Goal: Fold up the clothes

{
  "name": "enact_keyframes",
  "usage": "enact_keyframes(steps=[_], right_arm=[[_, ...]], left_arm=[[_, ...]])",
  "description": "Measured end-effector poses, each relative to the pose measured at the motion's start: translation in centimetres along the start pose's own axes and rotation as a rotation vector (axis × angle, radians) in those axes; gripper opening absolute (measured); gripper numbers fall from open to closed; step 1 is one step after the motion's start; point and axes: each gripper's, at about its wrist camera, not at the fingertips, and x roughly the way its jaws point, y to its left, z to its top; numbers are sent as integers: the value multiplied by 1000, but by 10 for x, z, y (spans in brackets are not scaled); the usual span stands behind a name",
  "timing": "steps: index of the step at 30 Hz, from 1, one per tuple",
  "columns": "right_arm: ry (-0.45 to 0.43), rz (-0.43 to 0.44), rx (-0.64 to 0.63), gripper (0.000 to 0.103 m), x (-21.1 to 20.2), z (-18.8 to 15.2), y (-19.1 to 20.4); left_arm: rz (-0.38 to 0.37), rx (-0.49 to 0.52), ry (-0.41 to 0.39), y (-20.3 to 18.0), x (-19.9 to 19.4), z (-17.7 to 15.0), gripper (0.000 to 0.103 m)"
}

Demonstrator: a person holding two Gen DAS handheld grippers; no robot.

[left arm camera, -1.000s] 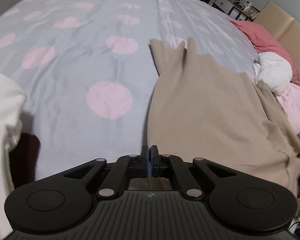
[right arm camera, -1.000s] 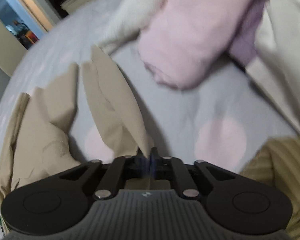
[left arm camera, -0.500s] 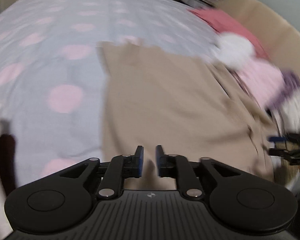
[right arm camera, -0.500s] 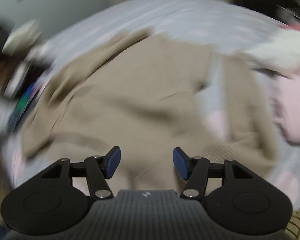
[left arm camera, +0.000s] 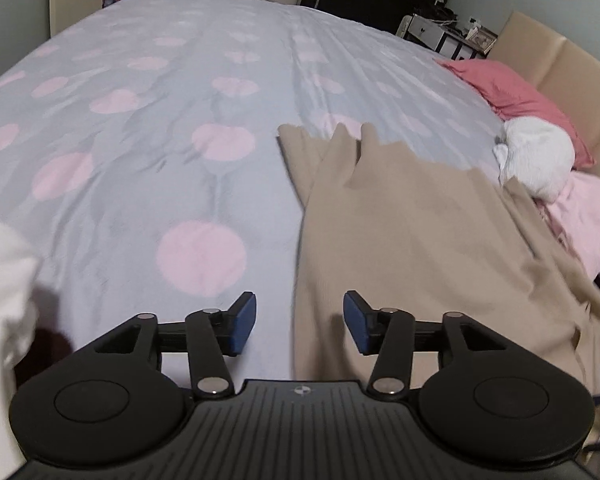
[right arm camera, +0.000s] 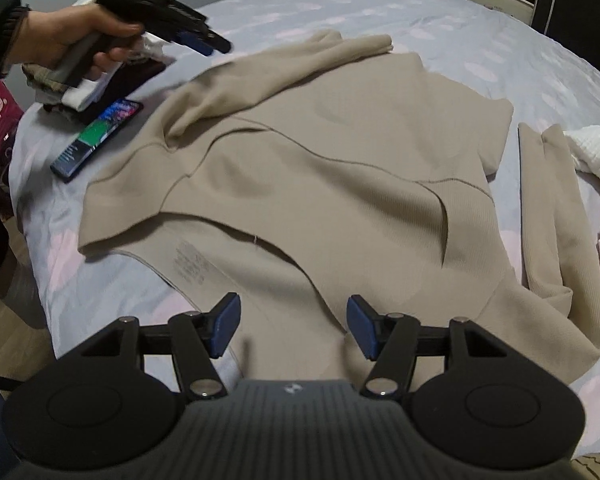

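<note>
Both grippers w/ jaws apart, nothing held: right gripper hovering over near edge of beige garment, left gripper over its side edge. Garment spread flat on dotted bedspread, sleeve folded across top. Phone just left of garment. Beyond garment: white bundle, pink pillow.
</note>
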Motion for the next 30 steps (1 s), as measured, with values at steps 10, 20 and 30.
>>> enact_keyframes(steps=[10, 20, 30], right_arm=[[-33, 62, 17, 62, -4, -5, 0], [-30, 44, 53, 62, -9, -20, -8], [6, 33, 6, 62, 0, -15, 4]], left_arm=[[63, 147, 33, -30, 51, 19, 53], [66, 50, -10, -10, 33, 24, 0], [263, -187, -100, 57, -22, 10, 1]])
